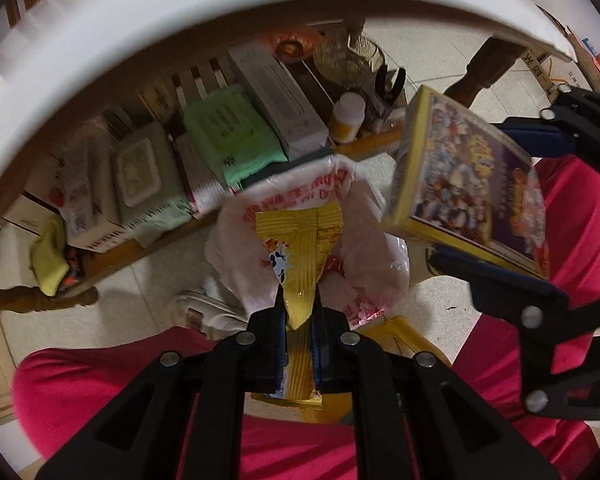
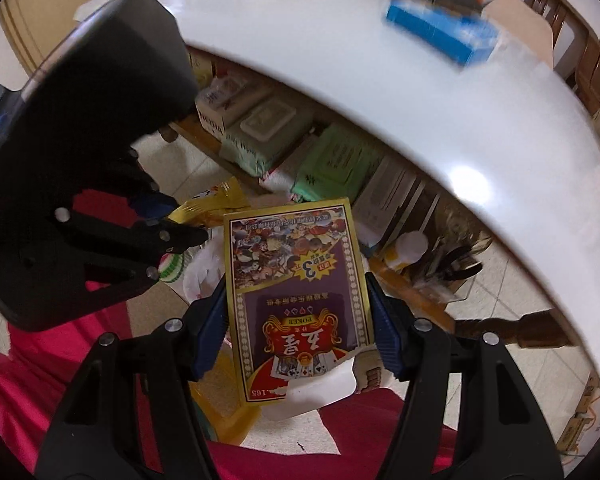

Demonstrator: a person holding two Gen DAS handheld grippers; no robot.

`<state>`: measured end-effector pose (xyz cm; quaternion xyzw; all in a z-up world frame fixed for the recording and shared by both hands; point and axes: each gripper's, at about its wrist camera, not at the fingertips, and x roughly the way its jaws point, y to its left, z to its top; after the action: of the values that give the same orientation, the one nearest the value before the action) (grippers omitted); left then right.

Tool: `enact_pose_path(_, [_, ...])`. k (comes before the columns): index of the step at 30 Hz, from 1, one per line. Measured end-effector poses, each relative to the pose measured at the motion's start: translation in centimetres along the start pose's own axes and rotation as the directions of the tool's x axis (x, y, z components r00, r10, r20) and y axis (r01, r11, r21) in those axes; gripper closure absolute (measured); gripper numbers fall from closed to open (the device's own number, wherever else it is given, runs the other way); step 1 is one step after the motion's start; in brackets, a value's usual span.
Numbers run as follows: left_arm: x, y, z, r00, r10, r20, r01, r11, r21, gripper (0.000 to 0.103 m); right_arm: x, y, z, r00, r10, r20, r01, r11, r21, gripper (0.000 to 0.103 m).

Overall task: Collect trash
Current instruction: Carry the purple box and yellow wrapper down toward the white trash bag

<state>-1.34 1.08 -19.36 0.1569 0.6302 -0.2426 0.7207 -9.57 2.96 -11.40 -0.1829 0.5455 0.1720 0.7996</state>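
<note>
My left gripper (image 1: 299,300) is shut on a yellow snack wrapper (image 1: 300,248) and holds it over the mouth of a white plastic bag (image 1: 364,248) with red print, low by the floor. My right gripper (image 2: 298,288) is shut on a yellow-edged poker card box (image 2: 296,284). That box (image 1: 468,184) also shows in the left wrist view, just right of the bag. In the right wrist view the left gripper (image 2: 192,236) sits to the left with the wrapper (image 2: 216,200) in it, and the bag (image 2: 204,272) lies below.
A white table (image 2: 380,60) arches overhead, with a blue box (image 2: 440,36) on it. Its wooden lower shelf (image 1: 112,256) holds wet-wipe packs (image 1: 232,136), boxes and a small bottle (image 1: 348,116). Red-clad legs (image 1: 120,392) fill the foreground. A yellow stool (image 1: 404,336) stands below.
</note>
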Motion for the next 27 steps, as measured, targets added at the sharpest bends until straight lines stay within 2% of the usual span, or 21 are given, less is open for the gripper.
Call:
enact_pose_path(5, [3.6, 0.5, -0.4, 0.999, 0.004, -0.044, -0.006, 1.0, -0.024, 0.093, 4.1, -0.7, -0.7, 0.999, 0.009, -0.037, -0.008, 0.999, 0.045, 0.041])
enact_pose_path(14, [8.1, 1.0, -0.4, 0.996, 0.007, -0.093, -0.012, 0.999, -0.049, 0.093, 8.7, -1.3, -2.2, 0.995, 0.014, -0.095, -0.006, 0.997, 0.083, 0.041])
enact_pose_path(24, [13.1, 2.2, 0.6, 0.985, -0.068, -0.162, 0.047, 0.991, -0.128, 0.092, 13.9, -2.5, -2.8, 0.983, 0.061, -0.171, -0.031, 0.984, 0.175, 0.041])
enact_pose_path(27, [14.4, 2.6, 0.7, 0.981, -0.064, -0.182, 0.037, 0.988, -0.147, 0.093, 15.2, -2.5, -2.8, 0.98, 0.073, -0.187, -0.037, 0.981, 0.189, 0.041])
